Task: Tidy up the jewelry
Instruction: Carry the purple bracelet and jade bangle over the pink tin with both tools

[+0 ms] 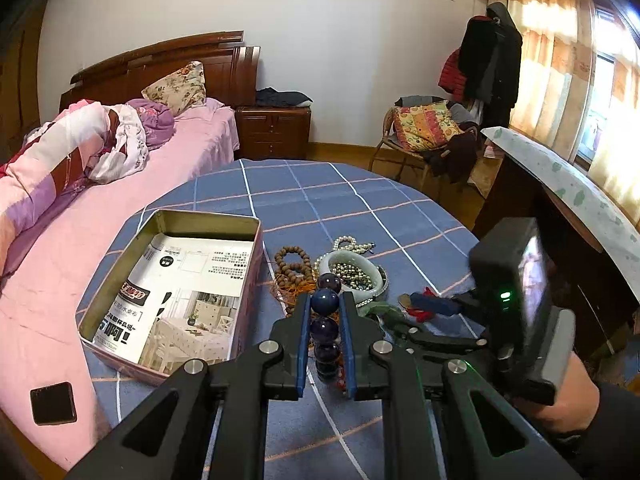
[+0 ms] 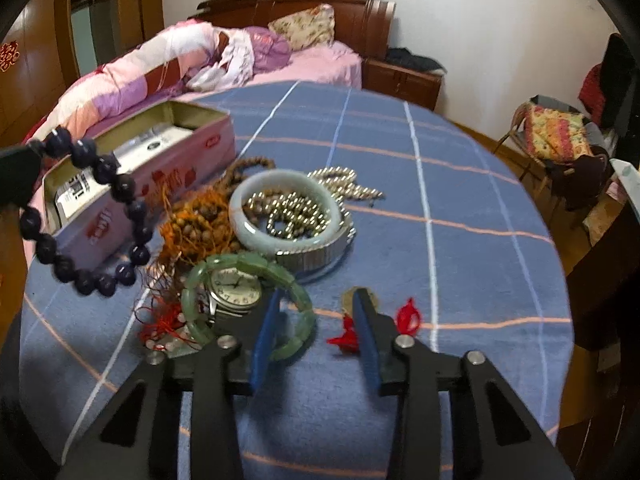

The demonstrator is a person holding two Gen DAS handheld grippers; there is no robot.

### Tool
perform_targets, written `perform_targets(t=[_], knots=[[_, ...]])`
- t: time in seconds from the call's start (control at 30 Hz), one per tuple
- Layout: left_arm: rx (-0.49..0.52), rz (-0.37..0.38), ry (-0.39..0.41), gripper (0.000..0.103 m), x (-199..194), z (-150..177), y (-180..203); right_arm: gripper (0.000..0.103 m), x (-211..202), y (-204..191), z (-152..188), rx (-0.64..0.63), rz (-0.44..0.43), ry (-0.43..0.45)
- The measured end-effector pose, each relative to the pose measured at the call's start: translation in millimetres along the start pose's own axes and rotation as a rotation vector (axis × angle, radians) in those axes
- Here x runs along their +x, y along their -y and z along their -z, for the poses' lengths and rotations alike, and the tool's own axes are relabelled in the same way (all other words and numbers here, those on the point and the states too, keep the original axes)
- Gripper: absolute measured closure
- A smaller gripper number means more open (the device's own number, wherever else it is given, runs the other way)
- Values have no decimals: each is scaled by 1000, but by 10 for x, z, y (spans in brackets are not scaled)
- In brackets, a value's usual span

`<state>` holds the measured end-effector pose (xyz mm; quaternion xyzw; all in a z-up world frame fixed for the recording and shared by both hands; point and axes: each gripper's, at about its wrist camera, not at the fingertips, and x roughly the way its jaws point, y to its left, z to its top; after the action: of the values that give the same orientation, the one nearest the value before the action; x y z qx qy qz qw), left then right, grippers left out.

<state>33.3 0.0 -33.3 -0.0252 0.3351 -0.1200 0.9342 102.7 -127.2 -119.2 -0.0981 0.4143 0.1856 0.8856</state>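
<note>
Left wrist view: left gripper (image 1: pixel 325 308) jaws clench dark bead bracelet (image 1: pixel 325 322); right gripper (image 2: pixel 318 300) jaws apart.

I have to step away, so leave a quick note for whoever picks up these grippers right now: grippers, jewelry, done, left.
Left gripper: shut on the dark bead bracelet, lifted beside the tin box.
Right gripper: open, empty, one finger inside the green jade bracelet on the table.
Done: nothing in the tin yet, only a paper liner.
Left: drop the dark bracelet in, then the green bracelet, watch, pale bangle, pearls, wooden beads, red-tasselled pieces.
</note>
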Motion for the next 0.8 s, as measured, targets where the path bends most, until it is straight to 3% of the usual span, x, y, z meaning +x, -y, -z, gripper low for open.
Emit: perform_targets(t=[0.07, 0.13, 0.47, 0.8], knots=[[1, 0, 2, 90, -9, -6, 12, 75, 29, 11, 2, -1, -19, -21], [3, 0, 4, 90, -14, -8, 15, 91, 2, 31, 17, 5, -43, -17], [-22, -26, 49, 90, -167, -105, -113, 94, -416, 121, -59, 40, -76, 104], [-36, -67, 105, 90, -322, -279, -315, 94, -503, 92, -311, 33, -85, 157]])
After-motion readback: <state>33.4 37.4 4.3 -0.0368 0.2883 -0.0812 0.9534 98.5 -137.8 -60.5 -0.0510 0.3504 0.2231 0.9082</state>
